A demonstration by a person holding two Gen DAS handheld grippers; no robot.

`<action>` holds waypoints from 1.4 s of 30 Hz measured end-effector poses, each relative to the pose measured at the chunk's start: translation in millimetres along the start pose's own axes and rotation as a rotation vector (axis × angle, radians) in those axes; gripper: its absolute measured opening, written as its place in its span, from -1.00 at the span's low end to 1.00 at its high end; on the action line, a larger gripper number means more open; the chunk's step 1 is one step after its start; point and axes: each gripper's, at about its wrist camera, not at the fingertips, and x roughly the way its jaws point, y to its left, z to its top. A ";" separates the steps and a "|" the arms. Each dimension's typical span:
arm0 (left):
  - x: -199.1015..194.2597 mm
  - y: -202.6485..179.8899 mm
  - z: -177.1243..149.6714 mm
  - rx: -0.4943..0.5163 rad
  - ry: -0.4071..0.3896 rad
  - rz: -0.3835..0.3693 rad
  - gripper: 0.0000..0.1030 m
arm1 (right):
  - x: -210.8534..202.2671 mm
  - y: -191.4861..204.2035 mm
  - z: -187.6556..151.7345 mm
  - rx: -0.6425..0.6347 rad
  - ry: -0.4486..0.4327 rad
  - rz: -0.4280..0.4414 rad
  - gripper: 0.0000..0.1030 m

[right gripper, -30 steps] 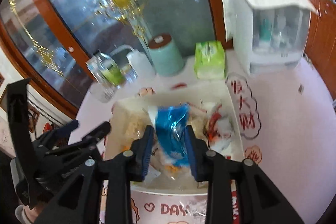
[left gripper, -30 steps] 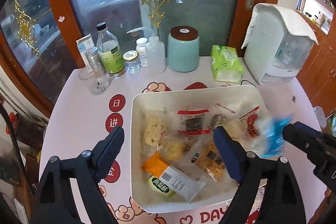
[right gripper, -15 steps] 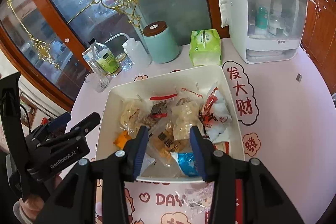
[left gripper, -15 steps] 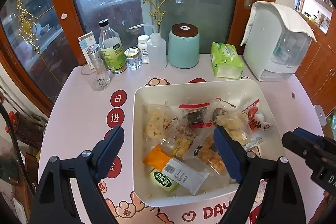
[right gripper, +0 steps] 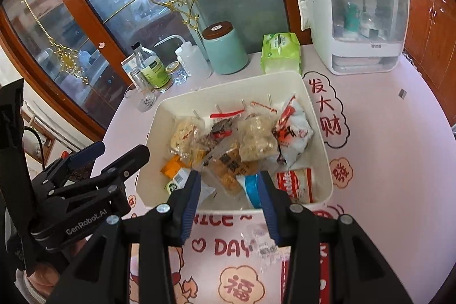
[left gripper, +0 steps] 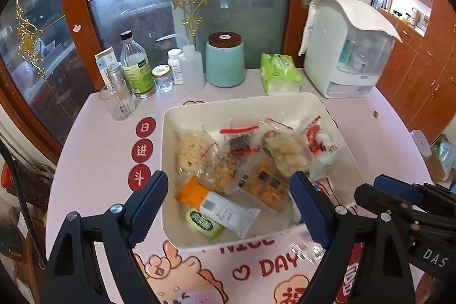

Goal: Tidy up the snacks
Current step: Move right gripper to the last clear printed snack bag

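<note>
One clear crinkly snack packet (right gripper: 263, 242) lies on the counter (right gripper: 399, 161) just in front of the white bin (right gripper: 319, 133), light, soft and slippery, so we judge its flat sealed edge the best hold, both our left tongs (left gripper: 228, 207) and right tongs (right gripper: 229, 207) gaping apart and empty.

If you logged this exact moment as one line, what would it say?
left gripper: open, empty | right gripper: open, empty | blue-wrapped snack packet: in white plastic bin

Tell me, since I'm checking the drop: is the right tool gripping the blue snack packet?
No: the right tool stands open and empty, and the blue snack packet lies in the white bin.
</note>
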 end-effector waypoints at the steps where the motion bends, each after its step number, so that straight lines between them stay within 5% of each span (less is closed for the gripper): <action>1: -2.5 -1.5 -4.5 0.001 -0.001 -0.005 0.68 | -1.9 -0.5 -4.1 0.002 0.000 -0.001 -0.18; 16: -11.9 -8.1 -78.7 -0.016 0.036 -0.045 0.69 | 2.2 -37.3 -70.5 0.104 0.088 0.006 -0.18; 34: 32.8 5.3 -136.7 -0.087 0.146 0.011 0.69 | 80.8 -109.2 -105.3 0.544 0.269 0.030 -0.19; 37: 33.9 7.3 -136.1 -0.093 0.144 0.012 0.69 | 89.2 -112.8 -100.7 0.587 0.257 0.000 -0.12; 42: 36.4 10.2 -136.5 -0.104 0.151 0.012 0.69 | 99.7 -105.4 -93.2 0.570 0.253 -0.072 0.30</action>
